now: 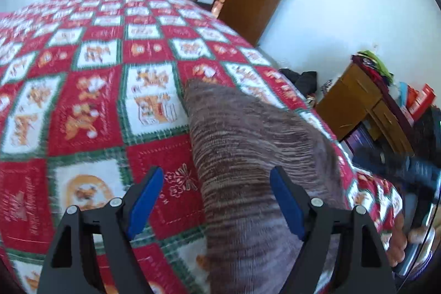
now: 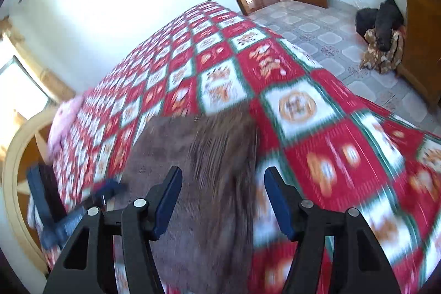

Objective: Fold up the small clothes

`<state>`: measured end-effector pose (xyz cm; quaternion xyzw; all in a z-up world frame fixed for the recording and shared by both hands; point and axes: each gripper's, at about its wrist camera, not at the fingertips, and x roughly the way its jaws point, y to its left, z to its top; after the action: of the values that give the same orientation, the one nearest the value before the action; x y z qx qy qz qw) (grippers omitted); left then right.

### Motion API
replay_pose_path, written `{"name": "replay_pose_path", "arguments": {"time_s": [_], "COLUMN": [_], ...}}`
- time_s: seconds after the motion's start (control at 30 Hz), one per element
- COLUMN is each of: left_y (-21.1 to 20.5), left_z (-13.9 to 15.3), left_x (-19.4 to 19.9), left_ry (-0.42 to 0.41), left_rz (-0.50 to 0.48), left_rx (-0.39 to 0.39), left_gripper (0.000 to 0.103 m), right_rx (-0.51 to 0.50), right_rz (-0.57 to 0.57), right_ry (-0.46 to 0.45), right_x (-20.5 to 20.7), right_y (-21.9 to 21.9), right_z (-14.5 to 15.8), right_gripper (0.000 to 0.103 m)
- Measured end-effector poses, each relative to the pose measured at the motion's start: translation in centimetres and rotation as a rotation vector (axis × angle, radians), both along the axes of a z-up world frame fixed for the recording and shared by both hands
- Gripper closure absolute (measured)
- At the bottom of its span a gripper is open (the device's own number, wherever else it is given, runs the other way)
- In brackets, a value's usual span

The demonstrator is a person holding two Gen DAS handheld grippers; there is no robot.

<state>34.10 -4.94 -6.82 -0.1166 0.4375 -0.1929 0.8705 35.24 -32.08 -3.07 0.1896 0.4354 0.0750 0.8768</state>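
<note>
From the left wrist view, the left gripper hangs over the bed with its jaws wide apart and nothing pressed between the blue pads; the brown striped knit garment lies flat on the red, white and green patterned bedcover, running from under the right-hand pad up toward the middle of the bed. The step in hand looks like a release after a fold, or a reach for the next hem. To do it well, I would judge that the jaws should come down on one clear edge of the knit, take only the garment and not the cover beneath, and carry it across low so the soft fabric does not sag or bunch. On this side the garment's long left edge is plain to see, and the bed beyond it lies open for laying the fold; the right side is tighter, with the bed edge close and a wooden cabinet just past it. From the right wrist view, the right gripper also stands with its jaws apart, the garment below and between them but not clamped. Its far edge is blurred, so the exact corner cannot be told. To the right the cover runs to the bed edge and a tiled floor; to the left a blue shape, probably the other gripper, sits near the garment, so the two should keep apart.
</note>
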Motion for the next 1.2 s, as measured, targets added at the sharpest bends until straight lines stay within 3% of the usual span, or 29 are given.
{"name": "replay_pose_path", "arguments": {"time_s": [0.07,0.13,0.23,0.3,0.37,0.43,0.53,0.57,0.6,0.7,0.83,0.9,0.97,1.03,1.2], "left_y": [-0.5,-0.8,-2.0,-2.9,-3.0,-2.8,-3.0,-3.1,-3.2,-3.2,-3.2,-3.3,-3.3,-3.2,-3.2], "left_z": [-1.4,-2.7,-2.6,-2.5,-2.6,-2.5,-2.5,-2.6,-2.5,-2.6,-2.7,-2.7,-2.7,-2.6,-2.6], "left_x": [0.2,-0.3,-1.7,-2.1,-1.8,-1.6,-1.6,-1.6,-1.6,-1.6,-1.4,-1.4,-1.5,-1.5,-1.5], "left_ry": [0.043,0.045,-0.035,-0.053,-0.041,-0.035,-0.039,-0.039,-0.040,-0.039,-0.041,-0.042,-0.043,-0.042,-0.039], "left_rz": [0.004,0.012,0.007,0.001,-0.001,-0.001,-0.002,-0.004,-0.003,-0.003,-0.001,0.000,0.001,0.001,-0.002], "left_rx": [-0.001,0.007,0.082,0.134,0.137,0.132,0.143,0.149,0.151,0.150,0.148,0.151,0.152,0.149,0.149], "left_gripper": [0.021,0.020,0.016,0.012,0.008,0.006,0.006,0.005,0.005,0.004,0.004,0.004,0.004,0.004,0.003], "right_rx": [-0.035,-0.039,-0.102,-0.117,-0.158,-0.205,-0.239,-0.212,-0.198,-0.174,-0.170,-0.157,-0.158,-0.113,0.027], "right_rz": [-0.002,0.024,0.059,0.095,0.105,0.090,0.086,0.083,0.078,0.001,-0.049,-0.038,-0.057,-0.096,-0.130], "right_ry": [0.057,0.093,0.055,-0.031,-0.132,-0.131,-0.019,-0.061,-0.073,-0.037,-0.124,-0.125,-0.119,-0.141,-0.066], "right_x": [3.4,6.1,7.4,7.3,6.8,7.2,8.5,8.2,8.0,7.1,2.8,1.5,0.6,0.1,0.5], "right_y": [0.3,0.7,2.1,2.5,2.8,2.6,1.8,1.3,0.9,-0.3,-0.7,0.0,0.3,0.0,-1.3], "right_z": [-1.8,-3.2,-3.3,-2.0,-0.5,-1.0,-4.8,-5.1,-5.0,-4.2,-1.1,-0.7,-1.0,-1.9,-4.3], "right_gripper": [0.045,0.096,0.098,0.098,0.098,0.098,0.098,0.098,0.096,0.074,0.074,0.074,0.063,0.034,0.032]}}
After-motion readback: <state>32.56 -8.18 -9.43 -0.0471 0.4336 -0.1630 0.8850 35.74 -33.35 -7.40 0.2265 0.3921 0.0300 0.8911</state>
